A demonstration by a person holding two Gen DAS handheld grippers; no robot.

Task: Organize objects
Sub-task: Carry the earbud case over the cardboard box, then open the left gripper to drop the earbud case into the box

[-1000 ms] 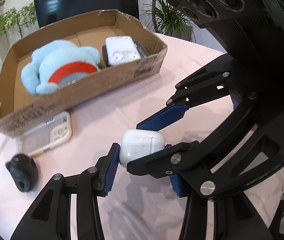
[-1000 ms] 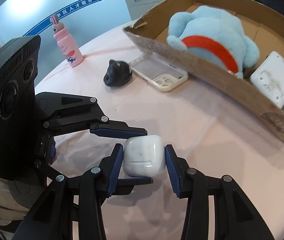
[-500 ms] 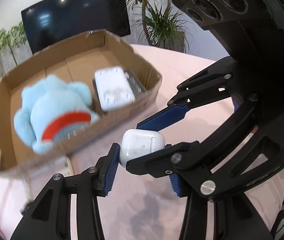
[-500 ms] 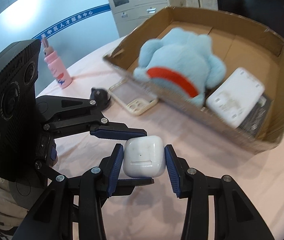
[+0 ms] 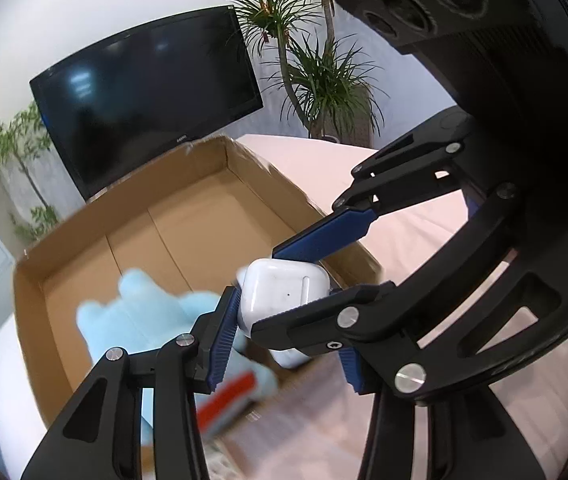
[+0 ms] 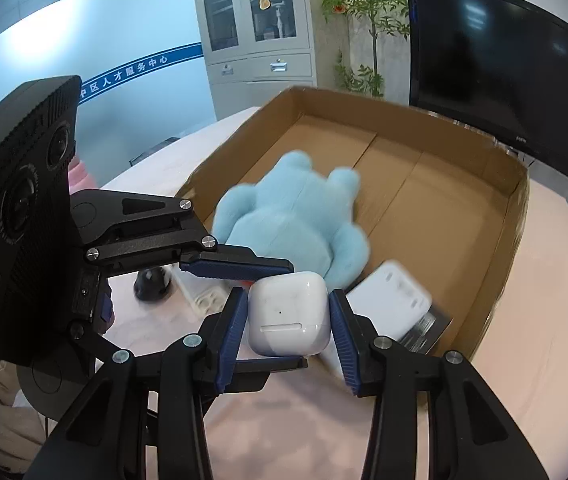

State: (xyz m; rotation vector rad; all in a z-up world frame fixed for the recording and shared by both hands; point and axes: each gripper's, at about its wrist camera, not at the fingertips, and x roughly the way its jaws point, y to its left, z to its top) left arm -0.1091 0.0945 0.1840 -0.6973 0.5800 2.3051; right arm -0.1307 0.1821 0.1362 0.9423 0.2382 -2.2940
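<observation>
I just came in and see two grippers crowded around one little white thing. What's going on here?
A person is tidying the table with two handheld grippers. Both the left gripper and the right gripper are clamped on the same white earbuds case, holding it in the air near the cardboard box. The box already holds a blue plush toy and a white device. A dark object and a phone case lie outside the box on the pink tablecloth.
</observation>
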